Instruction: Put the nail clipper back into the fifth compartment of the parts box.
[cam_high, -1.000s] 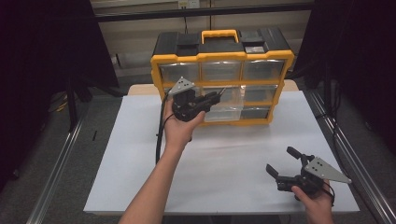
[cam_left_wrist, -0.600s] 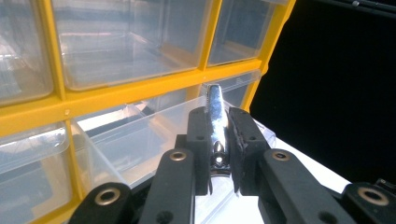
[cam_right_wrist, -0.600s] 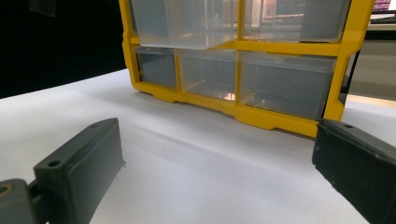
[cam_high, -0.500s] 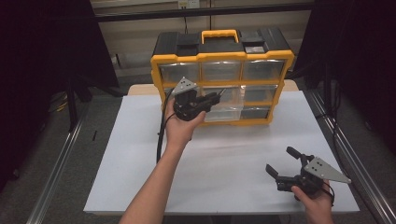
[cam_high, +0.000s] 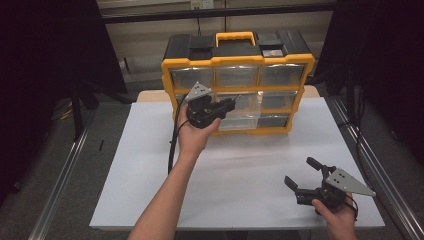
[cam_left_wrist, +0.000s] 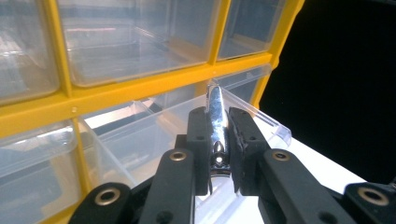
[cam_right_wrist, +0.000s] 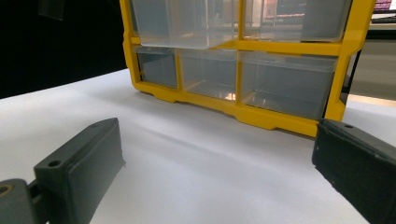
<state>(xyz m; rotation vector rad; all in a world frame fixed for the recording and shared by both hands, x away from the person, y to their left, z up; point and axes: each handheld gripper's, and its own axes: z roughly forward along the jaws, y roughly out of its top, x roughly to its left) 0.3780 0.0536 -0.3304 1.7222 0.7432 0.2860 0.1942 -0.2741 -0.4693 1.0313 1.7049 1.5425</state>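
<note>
Holding a shiny metal clipper (cam_left_wrist: 217, 122) clamped between its fingers, the left gripper (cam_high: 225, 106) has edged slightly farther toward the pulled-out clear drawer (cam_high: 245, 114) of the yellow organizer (cam_high: 237, 60). The right gripper (cam_high: 304, 174), fingers apart, stays near-right above the white counter (cam_high: 250, 165).

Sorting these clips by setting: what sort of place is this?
Probably a lab recording station, not a home: a white-covered table ringed by black curtains, holding just a yellow drawer organizer.

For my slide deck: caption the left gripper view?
Left gripper holding a metal nail clipper above an open clear drawer of the yellow organizer.
</note>
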